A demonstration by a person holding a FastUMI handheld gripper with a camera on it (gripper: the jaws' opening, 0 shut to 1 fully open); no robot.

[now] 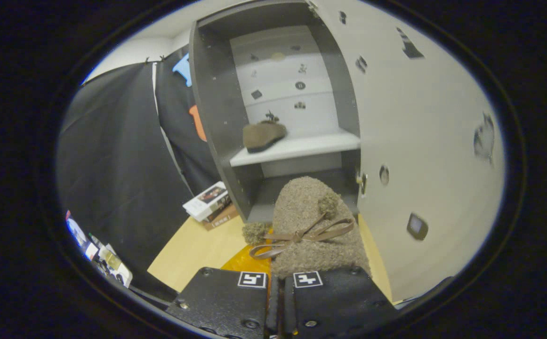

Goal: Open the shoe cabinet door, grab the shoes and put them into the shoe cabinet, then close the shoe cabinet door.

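Observation:
A fuzzy brown shoe [312,226] with a ribbon bow and pompoms juts forward from between my fingers, held above the floor. My gripper [280,287] is shut on its heel end. Beyond it stands the grey shoe cabinet [217,122] with its white door [424,141] swung open to the right. A second brown shoe [262,135] lies on the white upper shelf [301,147] inside. The lower compartment [273,197] sits just ahead of the held shoe's toe.
A stack of boxes [209,203] lies on the wooden floor [193,249] left of the cabinet. An orange patch [250,261] shows on the floor below the held shoe. Small items [106,259] lie far left near the cloth wall.

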